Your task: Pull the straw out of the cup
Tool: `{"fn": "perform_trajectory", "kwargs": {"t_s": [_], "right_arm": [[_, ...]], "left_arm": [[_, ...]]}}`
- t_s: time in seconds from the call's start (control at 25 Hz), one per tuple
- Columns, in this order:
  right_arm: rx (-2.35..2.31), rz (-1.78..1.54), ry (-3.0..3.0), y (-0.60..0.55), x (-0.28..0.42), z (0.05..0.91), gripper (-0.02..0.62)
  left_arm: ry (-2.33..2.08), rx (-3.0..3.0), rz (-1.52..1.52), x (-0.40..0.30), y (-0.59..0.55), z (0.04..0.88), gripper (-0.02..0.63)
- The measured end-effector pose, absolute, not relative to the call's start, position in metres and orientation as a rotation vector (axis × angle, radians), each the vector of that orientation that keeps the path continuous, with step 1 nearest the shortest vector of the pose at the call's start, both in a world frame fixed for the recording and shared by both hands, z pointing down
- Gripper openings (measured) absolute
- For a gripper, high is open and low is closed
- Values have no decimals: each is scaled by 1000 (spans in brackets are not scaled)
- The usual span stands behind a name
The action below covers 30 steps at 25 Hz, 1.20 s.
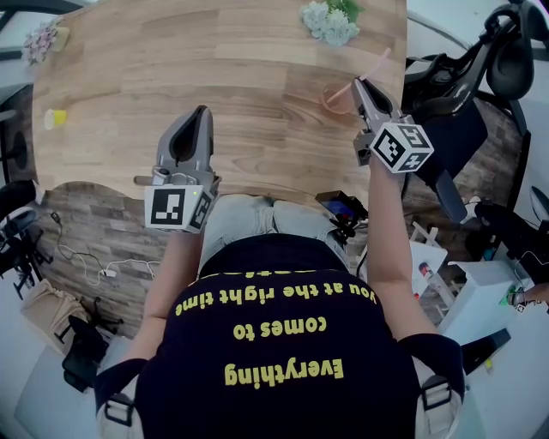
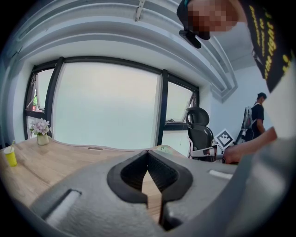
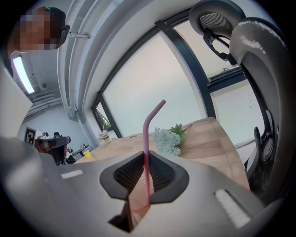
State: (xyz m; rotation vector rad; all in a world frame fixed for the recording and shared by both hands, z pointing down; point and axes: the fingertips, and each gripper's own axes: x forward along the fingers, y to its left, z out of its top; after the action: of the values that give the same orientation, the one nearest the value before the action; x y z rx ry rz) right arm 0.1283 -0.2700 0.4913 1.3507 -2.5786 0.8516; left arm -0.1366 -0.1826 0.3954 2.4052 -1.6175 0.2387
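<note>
Wood-grain table [image 1: 214, 60] is filling the upper half of the head view, and large windows are showing behind it in both gripper views. At the upper right of the head view, the right gripper [image 1: 356, 84] is reaching over the table's right end, where a pink translucent cup [image 1: 333, 97] is standing right at its tips. In the right gripper view its jaws are clenching the pink straw [image 3: 146, 134]. The straw is rising upright from between them and bending toward the upper right at its top, while its lower part is running down into the cup, visible low in the gap.

Left of centre in the head view, the left gripper [image 1: 202, 116] is hovering over the near part of the table. Its jaws are pressing together at the tips with nothing between them, and only bare wood is showing through the gap below.

A pale flower bunch [image 1: 330, 21] is lying at the top edge, and a yellow cup [image 1: 54, 118] is standing at the far left.
</note>
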Motion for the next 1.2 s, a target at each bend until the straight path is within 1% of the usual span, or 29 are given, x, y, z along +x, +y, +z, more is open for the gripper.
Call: {"fn": "perform_trajectory", "kwargs": {"t_s": [0.8,1.2], "right_arm": [[1428,659,-2771,-255,142,417,40],[1441,590,-2852,-236,153,377,40]], "left_arm": [[-1665,2448,176,-131,-164,375,0],[-1651,2474,138,-113,-153,368,0]]}}
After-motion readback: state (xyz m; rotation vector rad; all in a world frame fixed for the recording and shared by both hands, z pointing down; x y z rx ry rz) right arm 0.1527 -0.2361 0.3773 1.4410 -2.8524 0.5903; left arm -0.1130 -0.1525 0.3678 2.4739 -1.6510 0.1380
